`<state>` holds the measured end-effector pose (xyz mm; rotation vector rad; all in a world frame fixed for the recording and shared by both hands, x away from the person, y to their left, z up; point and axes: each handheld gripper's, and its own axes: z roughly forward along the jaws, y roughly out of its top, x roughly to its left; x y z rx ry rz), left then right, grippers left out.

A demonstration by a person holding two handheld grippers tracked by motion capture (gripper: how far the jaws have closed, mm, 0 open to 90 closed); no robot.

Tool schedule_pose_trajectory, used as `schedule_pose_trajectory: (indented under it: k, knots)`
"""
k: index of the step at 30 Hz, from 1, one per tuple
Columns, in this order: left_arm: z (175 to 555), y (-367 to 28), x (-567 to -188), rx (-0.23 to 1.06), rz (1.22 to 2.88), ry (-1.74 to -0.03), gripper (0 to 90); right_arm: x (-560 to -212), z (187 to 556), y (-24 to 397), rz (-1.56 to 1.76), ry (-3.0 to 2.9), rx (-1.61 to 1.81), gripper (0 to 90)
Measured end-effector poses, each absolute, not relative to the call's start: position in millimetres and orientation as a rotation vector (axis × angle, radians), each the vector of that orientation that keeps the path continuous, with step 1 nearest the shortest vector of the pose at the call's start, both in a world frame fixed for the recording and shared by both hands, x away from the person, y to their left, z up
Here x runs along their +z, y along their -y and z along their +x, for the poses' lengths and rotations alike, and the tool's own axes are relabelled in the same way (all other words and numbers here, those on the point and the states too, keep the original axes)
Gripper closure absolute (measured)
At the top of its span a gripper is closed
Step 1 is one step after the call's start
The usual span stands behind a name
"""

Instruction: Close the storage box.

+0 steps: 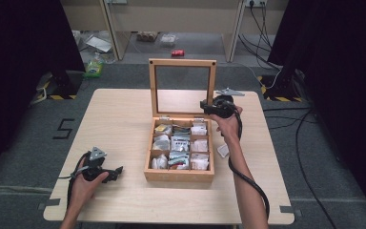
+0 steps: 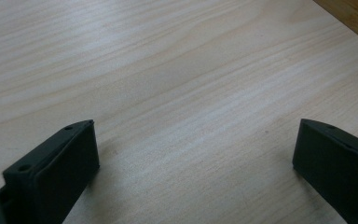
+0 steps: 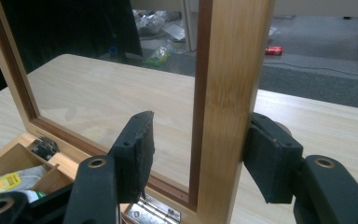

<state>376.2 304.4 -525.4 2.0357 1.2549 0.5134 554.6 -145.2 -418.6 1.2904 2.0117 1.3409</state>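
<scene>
We see the wooden box [image 1: 179,150] at mid-table [image 1: 124,119], its glass lid [image 1: 182,86] standing upright. The right gripper [image 3: 198,149] straddles the lid's right frame edge, jaws apart: one pad touches the outer face, the other stands just off the glass. The left gripper [image 1: 116,171] rests near the front left edge, jaws wide apart over bare wood. Packets [image 1: 180,143] fill the compartments.

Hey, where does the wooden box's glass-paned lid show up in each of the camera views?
High view: the wooden-framed glass lid stands upright at centre, above the compartmented wooden box, the right gripper at its right rail.
Left gripper view: not in it; bare table with a brown wooden corner at top right.
Right gripper view: it spans left to centre, one rail between the jaws.
Shared landmark: the light wooden table.
</scene>
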Motion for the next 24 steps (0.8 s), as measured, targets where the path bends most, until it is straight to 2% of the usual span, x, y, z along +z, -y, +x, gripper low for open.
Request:
schedule_pose_trajectory:
  k: [15,19,24]
  knots:
    - [376.2,-304.4,-525.4,0.513,2.035,-1.255,0.0,-417.1,548.3,145.4,1.243,-1.993,1.325,50.9]
    - [376.2,-304.3,-525.4,0.513,2.035,-1.255,0.0,-416.3,545.0,148.1,1.235,-1.985,1.336,55.9]
    - [376.2,-304.3,-525.5,0.512,2.034,-1.255,0.0,-417.1,539.2,150.6,1.195,-1.986,1.360,56.0]
